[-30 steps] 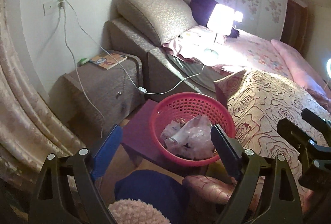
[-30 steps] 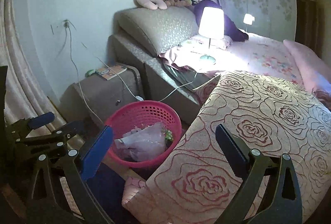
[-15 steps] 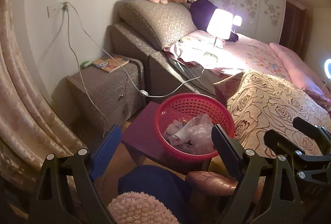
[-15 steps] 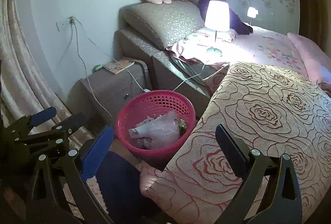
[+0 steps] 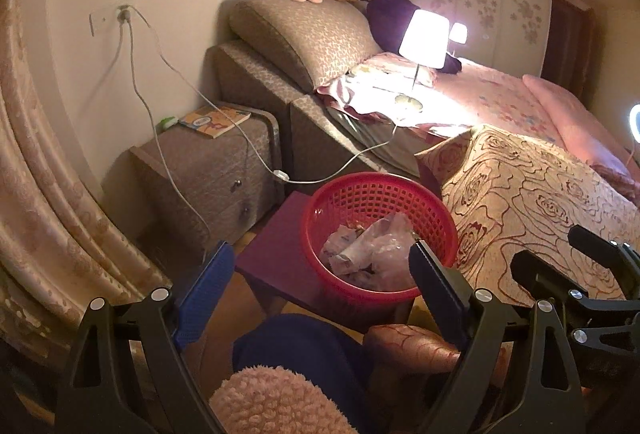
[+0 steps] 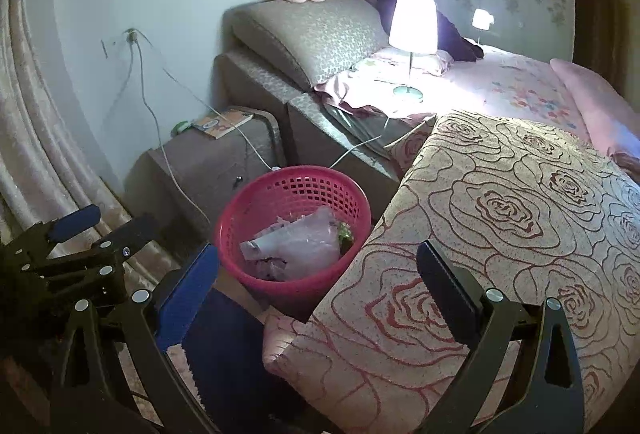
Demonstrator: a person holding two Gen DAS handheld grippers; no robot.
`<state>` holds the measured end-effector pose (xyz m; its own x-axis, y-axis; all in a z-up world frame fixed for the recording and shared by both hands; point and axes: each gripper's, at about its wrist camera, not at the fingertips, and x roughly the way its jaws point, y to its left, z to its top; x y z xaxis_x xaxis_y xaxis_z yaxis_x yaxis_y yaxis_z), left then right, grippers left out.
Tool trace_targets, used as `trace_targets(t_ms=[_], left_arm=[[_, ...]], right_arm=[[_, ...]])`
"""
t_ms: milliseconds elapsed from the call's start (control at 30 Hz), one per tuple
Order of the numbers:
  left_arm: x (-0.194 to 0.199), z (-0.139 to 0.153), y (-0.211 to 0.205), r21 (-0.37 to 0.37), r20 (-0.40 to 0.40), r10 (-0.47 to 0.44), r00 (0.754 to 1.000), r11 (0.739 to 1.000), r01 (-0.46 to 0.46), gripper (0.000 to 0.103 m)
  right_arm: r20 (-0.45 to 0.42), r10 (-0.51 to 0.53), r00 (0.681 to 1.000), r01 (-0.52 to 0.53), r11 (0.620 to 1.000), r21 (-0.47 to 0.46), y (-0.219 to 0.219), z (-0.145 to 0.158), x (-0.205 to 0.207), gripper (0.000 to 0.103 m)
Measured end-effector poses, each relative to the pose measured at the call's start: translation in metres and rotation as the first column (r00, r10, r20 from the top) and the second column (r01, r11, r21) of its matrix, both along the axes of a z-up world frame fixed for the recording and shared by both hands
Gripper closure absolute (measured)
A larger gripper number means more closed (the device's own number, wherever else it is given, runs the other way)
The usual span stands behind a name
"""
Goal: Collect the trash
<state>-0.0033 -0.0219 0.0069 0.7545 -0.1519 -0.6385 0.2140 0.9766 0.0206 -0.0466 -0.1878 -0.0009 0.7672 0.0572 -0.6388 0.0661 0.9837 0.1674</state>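
A red mesh basket [image 5: 436, 209] stands on a purple stool [image 5: 276, 254] beside the bed. It holds crumpled plastic bags and paper trash [image 5: 372, 250]. It also shows in the right wrist view [image 6: 248, 218], with the trash [image 6: 304, 246] inside. My left gripper [image 5: 320, 286] is open and empty, hovering just in front of the basket. My right gripper [image 6: 320, 286] is open and empty, above the rose-patterned blanket [image 6: 500, 234] to the right of the basket. The left gripper also shows in the right wrist view [image 6: 96, 230].
A lit lamp [image 5: 424, 41] stands on the bed, its cable [image 5: 256, 157] running to the wall socket. A nightstand [image 5: 208, 169] with a book [image 5: 214, 119] sits at the left. A curtain [image 5: 44, 193] hangs at the far left. A pink fluffy slipper [image 5: 272, 402] lies below.
Both grippers have pulled back and risen slightly, so the basket sits a little lower and farther right in the views. Both stay open and empty.
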Motion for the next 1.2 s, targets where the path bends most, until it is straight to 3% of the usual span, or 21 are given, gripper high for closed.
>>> trace_targets(t_ms=[1200], left_arm=[[-0.0036, -0.0061, -0.0022, 0.010, -0.011, 0.000, 1.000, 1.000, 0.000, 0.013]], right_arm=[[-0.011, -0.015, 1.000, 0.015, 1.000, 0.016, -0.0062, -0.0054, -0.0048, 0.007]])
